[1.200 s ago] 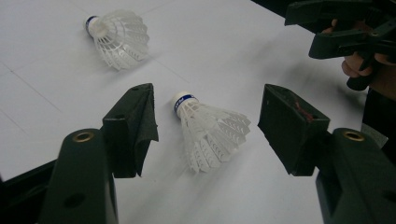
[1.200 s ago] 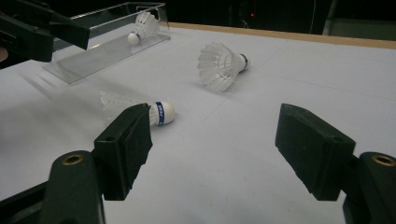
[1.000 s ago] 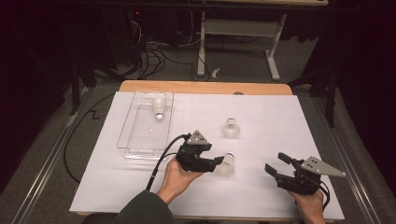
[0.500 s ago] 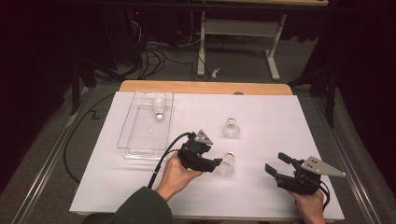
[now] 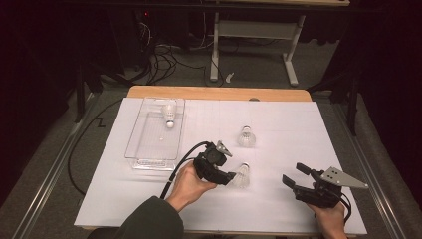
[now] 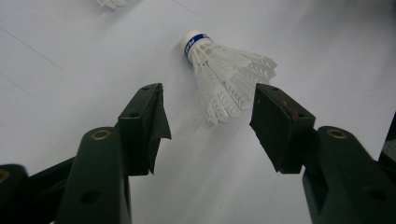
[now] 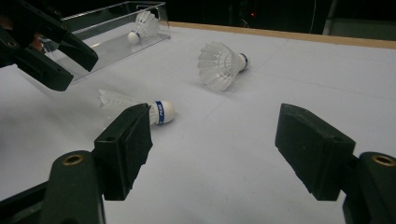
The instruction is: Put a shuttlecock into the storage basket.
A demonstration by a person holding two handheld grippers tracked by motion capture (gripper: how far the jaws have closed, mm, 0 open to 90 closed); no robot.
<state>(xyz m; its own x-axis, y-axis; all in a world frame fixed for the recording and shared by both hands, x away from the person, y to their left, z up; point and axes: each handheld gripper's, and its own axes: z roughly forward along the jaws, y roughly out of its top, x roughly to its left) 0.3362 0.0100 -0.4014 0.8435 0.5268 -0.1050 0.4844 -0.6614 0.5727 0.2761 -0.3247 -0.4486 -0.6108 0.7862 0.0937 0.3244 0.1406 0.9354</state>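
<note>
I find the left gripper (image 5: 230,175) low over the white worktop (image 5: 278,134), its fingers (image 6: 144,121) set either side of the feather skirt of the near shuttlecock (image 6: 224,74). They have just been closing, yet a gap remains on both sides. The right gripper (image 5: 293,177) sits well apart, fingers wide, holding nothing. A second shuttlecock (image 5: 246,137) lies beyond; a third shuttlecock (image 5: 169,113) lies in the clear tray (image 5: 144,149).
</note>
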